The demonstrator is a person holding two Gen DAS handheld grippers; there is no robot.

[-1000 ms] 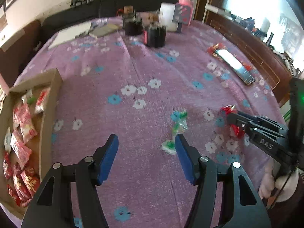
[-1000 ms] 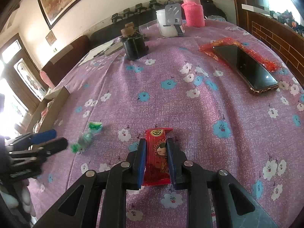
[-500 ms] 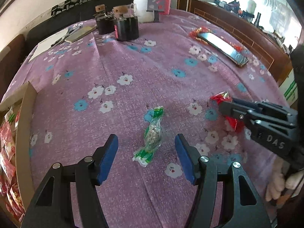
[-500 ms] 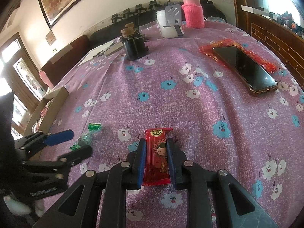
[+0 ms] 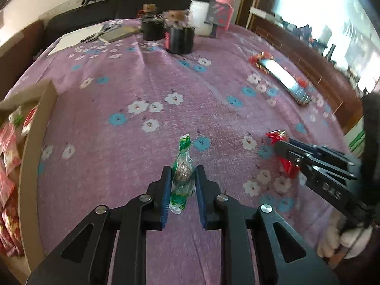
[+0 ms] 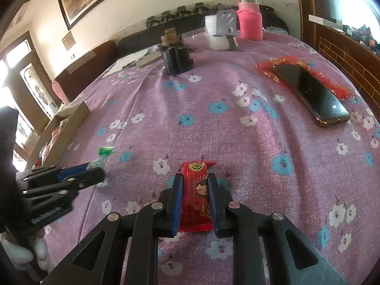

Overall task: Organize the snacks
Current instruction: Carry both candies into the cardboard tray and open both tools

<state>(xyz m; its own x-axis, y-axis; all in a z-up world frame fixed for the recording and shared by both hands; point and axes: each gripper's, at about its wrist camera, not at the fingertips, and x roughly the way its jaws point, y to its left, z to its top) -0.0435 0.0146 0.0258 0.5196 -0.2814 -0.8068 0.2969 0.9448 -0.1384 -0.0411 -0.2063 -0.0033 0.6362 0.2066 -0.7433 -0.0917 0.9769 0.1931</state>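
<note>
My left gripper (image 5: 182, 174) is shut on a green-wrapped candy (image 5: 182, 171) on the purple flowered tablecloth (image 5: 152, 90). It also shows at the left of the right wrist view (image 6: 95, 169), with the candy's green end (image 6: 105, 151) sticking out. My right gripper (image 6: 195, 181) is shut on a red snack packet (image 6: 196, 190) low over the cloth. It shows at the right of the left wrist view (image 5: 276, 142) with the red packet (image 5: 286, 163). A cardboard box (image 5: 35, 156) at the left holds several red snack packets (image 5: 7, 142).
A phone (image 6: 311, 92) lies on a red wrapper (image 6: 282, 61) at the right. Black jars (image 5: 179, 39), a white cup (image 6: 215, 34), a pink bottle (image 6: 250, 16) and papers (image 5: 76, 39) stand at the far side. The table's wooden edge (image 5: 332, 95) runs along the right.
My left gripper moved over the green candy and shut on it. My right gripper has stayed shut on the red packet in the same place.
</note>
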